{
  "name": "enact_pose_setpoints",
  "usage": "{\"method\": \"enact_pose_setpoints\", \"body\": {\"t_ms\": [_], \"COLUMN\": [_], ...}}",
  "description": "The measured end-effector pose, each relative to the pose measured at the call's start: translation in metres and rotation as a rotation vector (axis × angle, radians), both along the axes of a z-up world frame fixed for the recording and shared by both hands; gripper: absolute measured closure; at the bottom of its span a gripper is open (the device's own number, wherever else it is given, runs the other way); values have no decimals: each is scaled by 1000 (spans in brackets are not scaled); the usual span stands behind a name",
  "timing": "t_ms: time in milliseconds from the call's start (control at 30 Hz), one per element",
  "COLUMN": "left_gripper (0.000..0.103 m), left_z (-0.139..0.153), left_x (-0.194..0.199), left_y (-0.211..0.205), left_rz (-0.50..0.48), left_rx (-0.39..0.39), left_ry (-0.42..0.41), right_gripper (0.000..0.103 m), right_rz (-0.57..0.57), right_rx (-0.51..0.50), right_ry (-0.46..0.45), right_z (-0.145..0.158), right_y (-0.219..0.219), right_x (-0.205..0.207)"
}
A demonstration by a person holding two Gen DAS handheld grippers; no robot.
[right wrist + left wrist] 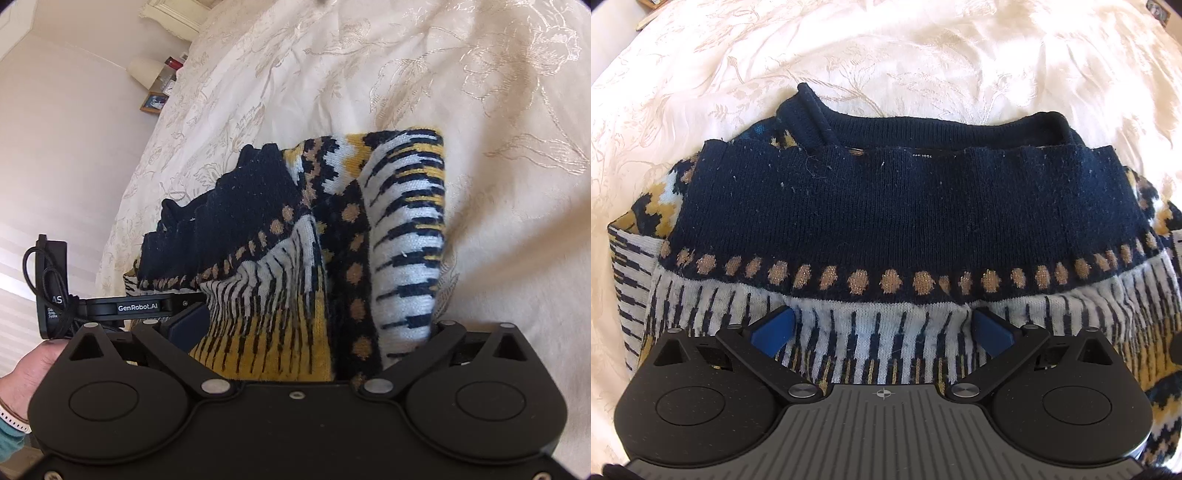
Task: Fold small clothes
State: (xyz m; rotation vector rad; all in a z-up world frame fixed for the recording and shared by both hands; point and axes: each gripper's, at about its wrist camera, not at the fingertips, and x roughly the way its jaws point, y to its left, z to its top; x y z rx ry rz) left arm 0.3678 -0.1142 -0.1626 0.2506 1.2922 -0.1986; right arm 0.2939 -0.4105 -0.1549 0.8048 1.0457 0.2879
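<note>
Closest in the left wrist view, the left gripper (882, 330) stands with its blue fingers (774, 330) spread wide apart, resting low over the white-and-navy striped band of a knitted sweater (901, 206), with nothing clamped between them. Beyond the fingers runs a row of tan dots on navy, then a broad plain navy panel, and farther still the ribbed collar with a small woven label just inside it; the sweater lies partly folded on a bed covered by a cream bedspread (923, 55) with an embroidered floral pattern. In the right wrist view, the right gripper (314, 332) has a thick bunch of the same sweater, yellow, striped and dotted folds together, filling the space between its fingers; its fingertips are buried in the knit, so it appears clamped on the cloth, which rises in a ridge away from the camera. At the left edge a hand (26, 373) holds the other gripper's body, whose side reads "GenRobot.AI", just beside the sweater's edge. Past the sweater the bedspread stretches on, and far off by the wall stand a lamp (144, 72) and a small framed picture (154, 102).
</note>
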Motion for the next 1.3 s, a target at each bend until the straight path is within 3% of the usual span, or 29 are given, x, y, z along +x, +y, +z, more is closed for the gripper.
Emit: {"method": "enact_pose_setpoints", "body": {"t_ms": [133,367,400,433,467,533,667,900,1300], "left_gripper": [0,0,0,0,0,3,9,9,9], "left_z": [-1,-5,-5,-4,-2,4,25,61,71], "left_x": [1,-2,-2,-3,-3,-4,-10,-31,-63], "left_y": [0,0,0,0,1,4,16,54,140], "left_rz": [-2,-5,-4,-3,2,20,27,37,135], "left_rx": [-2,-7,-9,-14,-22,-44,-84,-112,-165], "left_ry": [-4,-15,-15,-16,-19,-35,-77,-120,-62], "right_gripper": [0,1,5,15,35,56,64,69,72], "right_rz": [28,15,3,-2,-1,-9,-21,-43,-71], "right_rx": [-4,86,91,84,76,62,4,-101,-197], "right_ry": [36,20,19,17,8,13,27,55,29], "right_z": [-1,-4,-2,1,3,5,9,26,98], "right_y": [1,-11,-11,-11,-11,-8,0,15,69], "right_x": [7,2,1,0,-2,-4,-4,0,13]}}
